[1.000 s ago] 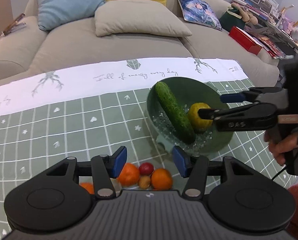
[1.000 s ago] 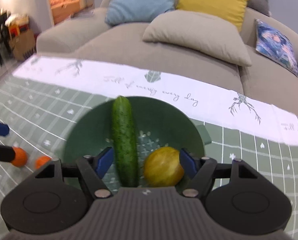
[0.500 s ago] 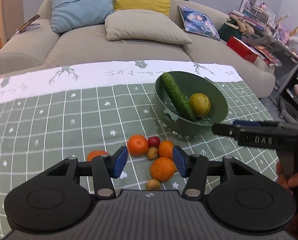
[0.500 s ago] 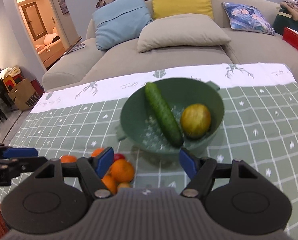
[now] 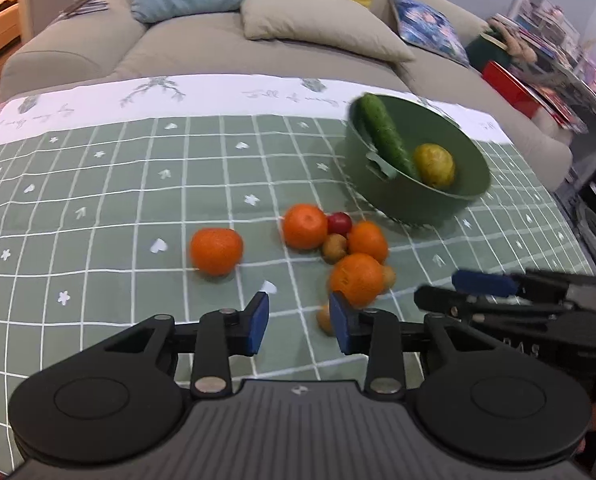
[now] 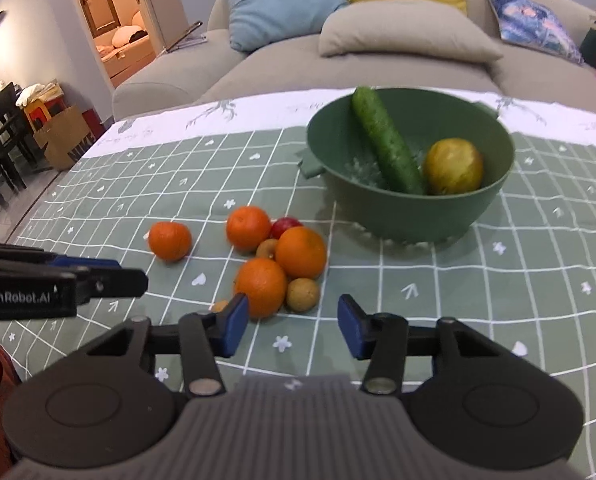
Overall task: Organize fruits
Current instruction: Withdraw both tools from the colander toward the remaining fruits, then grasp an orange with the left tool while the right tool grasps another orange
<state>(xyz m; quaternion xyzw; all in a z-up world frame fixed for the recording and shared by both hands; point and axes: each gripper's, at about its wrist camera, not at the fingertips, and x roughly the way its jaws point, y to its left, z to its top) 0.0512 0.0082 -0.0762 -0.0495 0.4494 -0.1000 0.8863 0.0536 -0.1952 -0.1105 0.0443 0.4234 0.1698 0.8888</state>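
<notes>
Both claws empty, jaws just narrowed but apart — next, my left claw drops onto the orange just ahead; right claw waits.

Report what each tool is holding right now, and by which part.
Nothing is held. The left tool and right tool both hover empty over the tablecloth, jaws just narrowed with nothing between them.

Both claws: matte black plastic, blue pads, silver pivot screws, ribbed grey housing. Left claw side marked "GenRobot.AI" in white; right claw side lettering blurred.
</notes>
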